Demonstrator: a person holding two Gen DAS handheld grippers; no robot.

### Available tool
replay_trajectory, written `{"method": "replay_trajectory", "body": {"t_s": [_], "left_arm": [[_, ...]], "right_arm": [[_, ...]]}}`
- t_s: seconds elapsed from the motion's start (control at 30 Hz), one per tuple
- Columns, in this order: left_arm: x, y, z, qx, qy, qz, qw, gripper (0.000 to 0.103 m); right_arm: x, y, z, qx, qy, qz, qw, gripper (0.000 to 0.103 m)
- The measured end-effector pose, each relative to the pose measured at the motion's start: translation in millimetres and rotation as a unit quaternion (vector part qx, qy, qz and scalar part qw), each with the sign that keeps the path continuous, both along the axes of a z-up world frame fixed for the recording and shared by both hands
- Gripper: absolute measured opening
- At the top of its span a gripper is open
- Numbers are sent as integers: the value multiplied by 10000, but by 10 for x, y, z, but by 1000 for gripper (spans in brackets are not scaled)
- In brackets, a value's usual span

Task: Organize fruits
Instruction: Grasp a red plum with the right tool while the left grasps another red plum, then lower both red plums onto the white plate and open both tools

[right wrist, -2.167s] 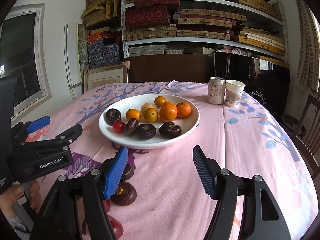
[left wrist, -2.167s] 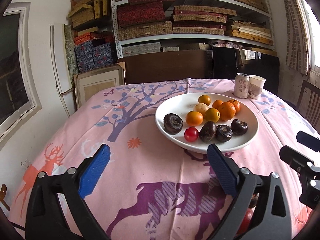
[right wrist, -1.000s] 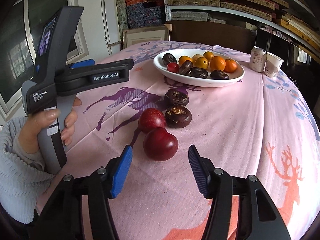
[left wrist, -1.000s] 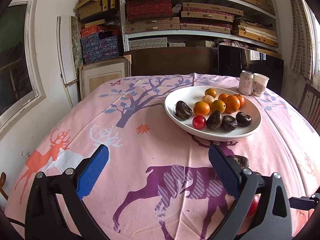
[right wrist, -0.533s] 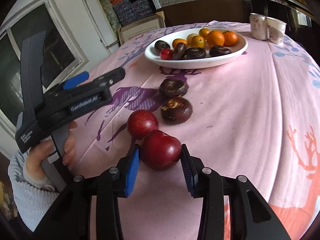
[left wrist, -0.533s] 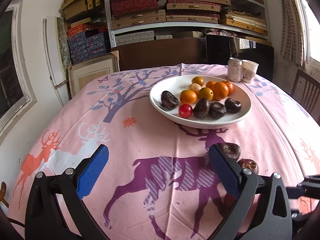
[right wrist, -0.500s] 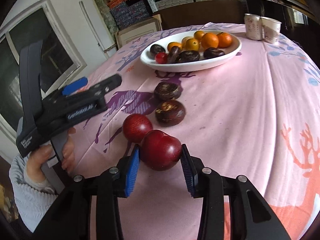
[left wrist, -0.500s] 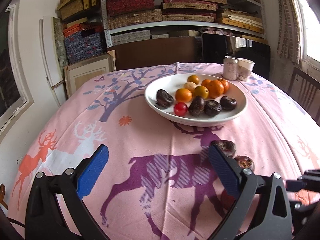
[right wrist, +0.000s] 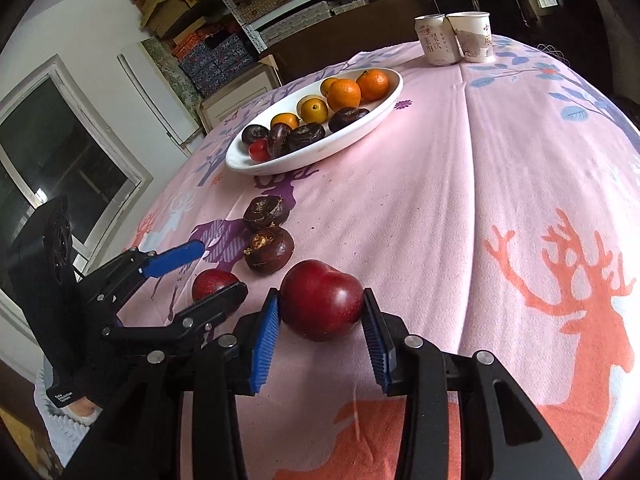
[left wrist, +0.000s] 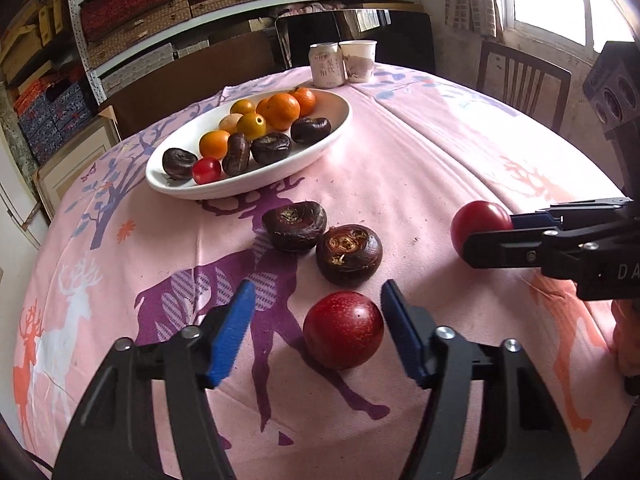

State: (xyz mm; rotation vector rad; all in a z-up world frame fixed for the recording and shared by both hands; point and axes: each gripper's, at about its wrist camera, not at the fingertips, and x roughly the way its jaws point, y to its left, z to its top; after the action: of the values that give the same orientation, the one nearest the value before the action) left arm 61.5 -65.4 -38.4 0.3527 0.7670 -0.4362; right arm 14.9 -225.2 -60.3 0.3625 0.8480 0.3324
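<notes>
Here, tabletop: draped in a pink deer-print cloth, it carries the whole sorting job, with loose fruit near the front edge and the dish farther back.
Plate: white, shallow and oval; it already gathers oranges, small yellow fruits, a cherry tomato and dark chestnut-like pieces, so it reads as the collecting spot.
Right gripper: clenched on a red plum, blue pads pressing its two sides, probably so the plum can be carried to the plate; whether the plum is clear of the cloth is hard to tell.
Left gripper: released, jaws spread wide to either side of a second plum that sits on the cloth, nearer the right pad; likely lined up to close on it.
Dark fruits: two brown, rough-topped pieces touching each other just beyond the second plum, between it and the plate, not yet gathered.
Can and cup: side by side behind the plate, well apart from the work.
</notes>
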Motion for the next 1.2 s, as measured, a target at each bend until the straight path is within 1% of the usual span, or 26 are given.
{"method": "replay_trajectory", "body": {"t_s": [0.1, 0.17, 0.23, 0.3, 0.33, 0.4, 0.5, 0.57, 0.63, 0.7, 0.77, 0.83, 0.93, 1.0, 1.03, 1.13, 1.2], "left_arm": [[10, 20, 2, -96, 58, -16, 9999, 58], [-8, -4, -5, -95, 104, -124, 9998, 50], [-45, -59, -19, -40, 145, -272, 9995, 38], [-83, -96, -24, 77, 64, -277, 9996, 38], [-83, -93, -20, 59, 70, -274, 9996, 38], [-62, -49, -6, -70, 135, -239, 9996, 37], [-40, 37, 46, -245, 120, -94, 9996, 37], [-18, 83, 98, -234, -13, 59, 9997, 37], [54, 120, 180, -109, -250, 271, 9993, 37], [195, 186, 321, -128, -436, 485, 9978, 37], [390, 265, 500, -194, -674, 853, 9939, 37], [609, 329, 687, -362, -873, 1171, 9886, 37], [935, 359, 882, -633, -992, 1490, 9818, 37], [1137, 339, 923, -652, -1090, 1700, 9772, 38], [1238, 328, 914, -642, -1113, 1804, 9752, 38], [1533, 347, 803, -714, -946, 2022, 9721, 38], [1672, 362, 724, -721, -930, 2164, 9692, 38]], "right_arm": [[-5, 6, 5, -12, -21, 12, 10000, 41], [-5, 8, 5, -17, -24, 3, 10000, 41], [-7, 7, 5, -16, -25, -7, 10000, 41], [-9, 7, 7, -19, -30, -9, 10000, 41], [-8, 8, 6, -21, -28, -9, 10000, 41], [-10, 4, 8, -14, -31, -14, 10000, 41], [-14, 0, 11, -3, -55, -23, 10000, 41], [-24, -1, 25, 0, -100, -37, 9999, 41], [-16, 14, 92, -91, -213, -67, 9997, 41], [33, 51, 256, -319, -407, -42, 9987, 41], [123, 76, 494, -554, -668, -87, 9962, 41], [258, 124, 743, -798, -973, -130, 9920, 41], [533, 236, 1007, -1195, -1400, -307, 9824, 41], [771, 313, 1054, -1288, -1545, -371, 9789, 41], [897, 345, 1035, -1290, -1532, -386, 9790, 41], [1265, 401, 865, -1270, -1273, -396, 9829, 41], [1452, 427, 729, -1281, -1102, -420, 9847, 41]]}}
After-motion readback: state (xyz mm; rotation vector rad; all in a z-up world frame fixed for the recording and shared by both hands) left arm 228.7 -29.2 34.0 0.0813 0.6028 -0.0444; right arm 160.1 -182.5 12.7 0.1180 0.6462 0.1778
